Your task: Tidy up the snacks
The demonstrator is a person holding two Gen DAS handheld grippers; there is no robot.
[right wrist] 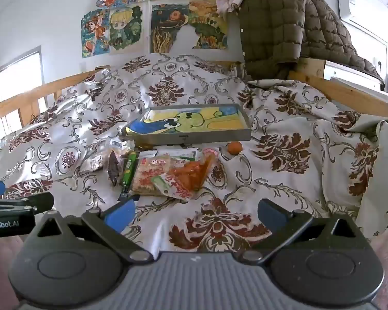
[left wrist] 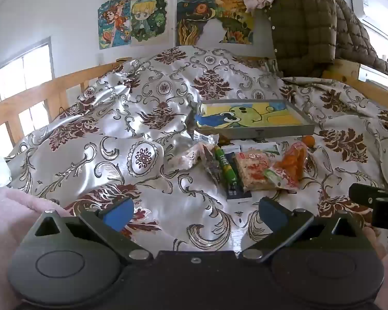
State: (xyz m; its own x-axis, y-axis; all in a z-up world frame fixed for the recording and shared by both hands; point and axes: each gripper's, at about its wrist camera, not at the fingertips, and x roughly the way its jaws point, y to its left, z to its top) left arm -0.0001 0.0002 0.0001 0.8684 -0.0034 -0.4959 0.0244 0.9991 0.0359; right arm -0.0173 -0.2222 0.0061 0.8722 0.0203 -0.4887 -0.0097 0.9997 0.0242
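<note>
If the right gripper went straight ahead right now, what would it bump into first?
Probably the orange snack bag at the near edge of the snack pile; the right gripper is open with only patterned bedspread between. Depth is hard to judge, so it might pass above.

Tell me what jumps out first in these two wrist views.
The heap of snack packets at centre on the shiny damask bedspread, with a small orange fruit apart to its right. Just behind it lies a shallow grey tray lined with a cartoon picture. Both the left gripper and right gripper hover open, short of the heap.
</note>
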